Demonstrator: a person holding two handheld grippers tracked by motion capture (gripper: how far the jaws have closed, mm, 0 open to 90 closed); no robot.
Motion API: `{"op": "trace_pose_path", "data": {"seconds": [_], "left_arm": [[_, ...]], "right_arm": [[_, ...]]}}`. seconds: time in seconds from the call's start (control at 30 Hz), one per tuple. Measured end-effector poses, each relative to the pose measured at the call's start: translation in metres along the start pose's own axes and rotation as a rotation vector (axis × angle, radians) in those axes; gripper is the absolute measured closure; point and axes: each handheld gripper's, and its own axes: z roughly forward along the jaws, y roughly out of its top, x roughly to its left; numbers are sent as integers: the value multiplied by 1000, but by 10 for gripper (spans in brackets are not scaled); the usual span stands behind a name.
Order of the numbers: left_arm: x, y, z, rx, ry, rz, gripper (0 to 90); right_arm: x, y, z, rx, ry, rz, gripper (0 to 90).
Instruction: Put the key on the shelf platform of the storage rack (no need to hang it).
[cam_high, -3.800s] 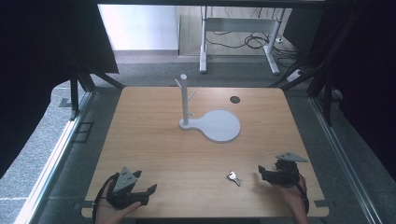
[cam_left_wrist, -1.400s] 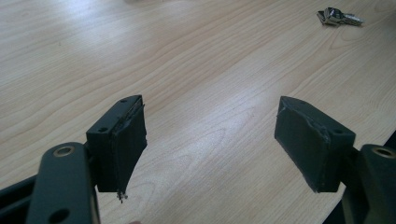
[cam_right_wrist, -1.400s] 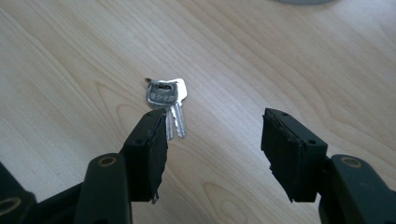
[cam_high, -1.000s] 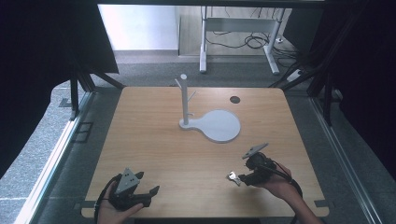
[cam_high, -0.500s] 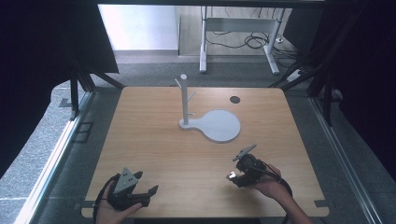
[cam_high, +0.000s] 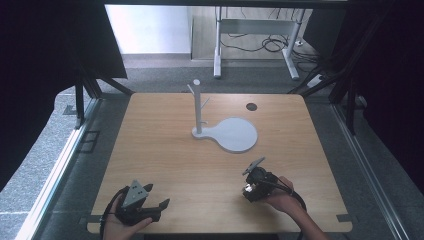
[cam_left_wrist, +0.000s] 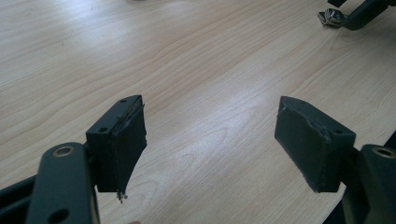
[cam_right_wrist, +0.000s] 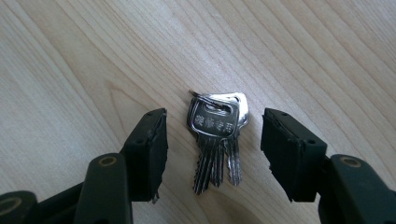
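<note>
1. Two black jaws of my right gripper straddle a small bunch of silver metal keys lying flat on the light wooden table, near its front-right edge. Jaws parted, pads not touching, nothing held yet.
2. Step, imo: lining up to grab. Next move needs a short drop, then a squeeze across the flat heads w/o skidding the bunch.
3. Keys' long axis runs along my approach: blades toward me, ring end pointing away.
4. Left gripper rests released by the front-left edge.
5. Farther back: white stand w/ post and round base, well apart.
</note>
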Motion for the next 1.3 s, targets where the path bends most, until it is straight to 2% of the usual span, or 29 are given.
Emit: {"op": "trace_pose_path", "data": {"seconds": [0.2, 0.43, 0.57, 0.6, 1.0, 1.3], "left_arm": [[1, 0, -1, -3, 4, -3, 252], [1, 0, 0, 0, 2, -1, 251], [1, -1, 0, 2, 2, -1, 251], [1, -1, 0, 3, 1, -1, 251], [2, -1, 0, -1, 2, -3, 251], [2, -1, -1, -3, 6, -8, 251]], "right_arm": [[-1, 2, 4, 11, 3, -3, 465], [-4, 6, 4, 29, 38, 15, 593], [-5, 6, 4, 30, 36, 16, 626], [-6, 7, 4, 31, 35, 19, 657], [-8, 8, 4, 41, 33, 21, 678], [-9, 6, -15, 22, 25, 5, 680]]}}
